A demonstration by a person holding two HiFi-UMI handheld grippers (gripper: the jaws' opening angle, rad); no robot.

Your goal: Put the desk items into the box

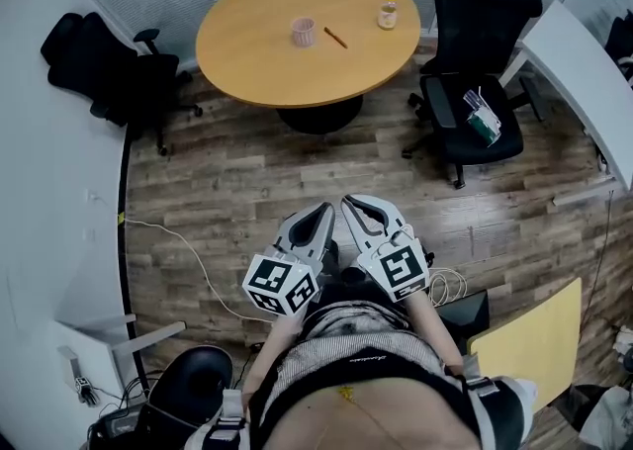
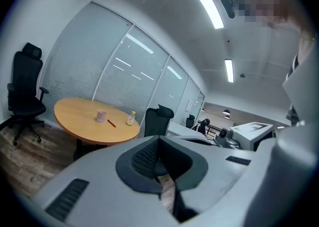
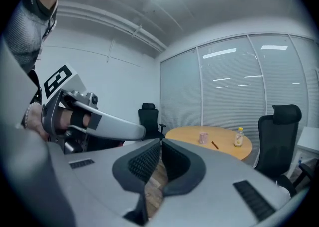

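Well back from the round desk [image 1: 257, 52], above the wood floor [image 1: 247, 171]: left tool [image 1: 321, 209] and right tool [image 1: 351, 201], side by side, nearly touching, tips aimed towards the desk, marker cubes at the near ends. In the left gripper view, dark pads closed tip to tip, nothing gripped. Same in the right gripper view: pads met at the tips, a sliver of floor showing lower down between them, nothing held. On the desk, near its middle: pink cup [image 1: 304, 32], upright. Just right of the cup, a brown pencil [image 1: 335, 38], lying flat, not touching it. Further right, close to the desk's edge, a small bottle [image 1: 388, 11] with a yellow cap, upright. Left of the desk, a black chair [image 1: 109, 67]. Right of the desk, a second black chair [image 1: 485, 3], with a green-and-white packet [image 1: 483, 120] on its seat. Nearer than the desk and to its left, a white cable [image 1: 188, 250] trailing over the floor
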